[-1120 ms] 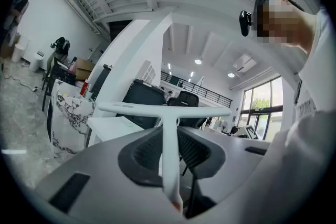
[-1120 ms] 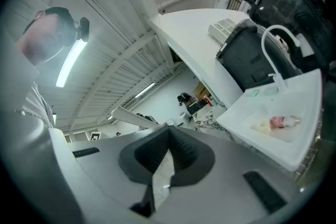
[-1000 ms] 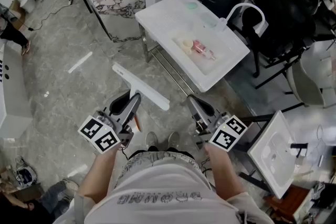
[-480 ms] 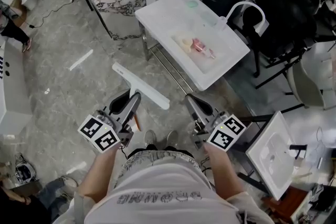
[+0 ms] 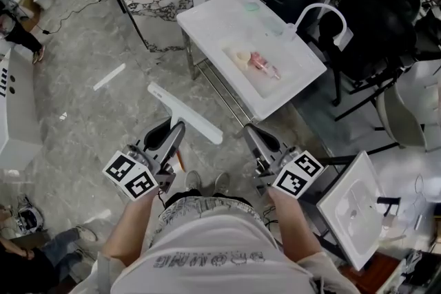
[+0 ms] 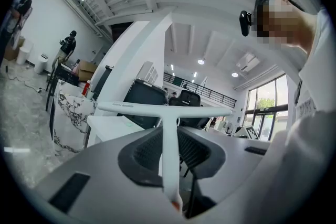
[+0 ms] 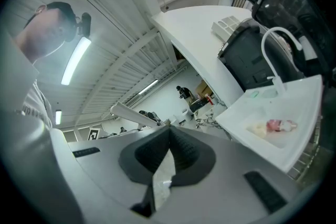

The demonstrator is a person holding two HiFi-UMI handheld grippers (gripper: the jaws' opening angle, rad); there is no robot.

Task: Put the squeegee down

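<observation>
Left gripper view: pinching the handle of the white squeegee between the jaws of the left gripper, with the blade lying crosswise just past the tips. Seen from the head view, held level in the air over the grey marble floor, ahead of the person's shoes and short of the white sink. On the right gripper, jaws pressed together at the tips, clasping nothing.

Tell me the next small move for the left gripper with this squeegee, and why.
Probably carry it forward toward the white sink table before lowering. The left gripper is clamped on the squeegee handle, level, with its blade over the floor and short of the table's near edge. The right gripper is shut and empty.
</observation>
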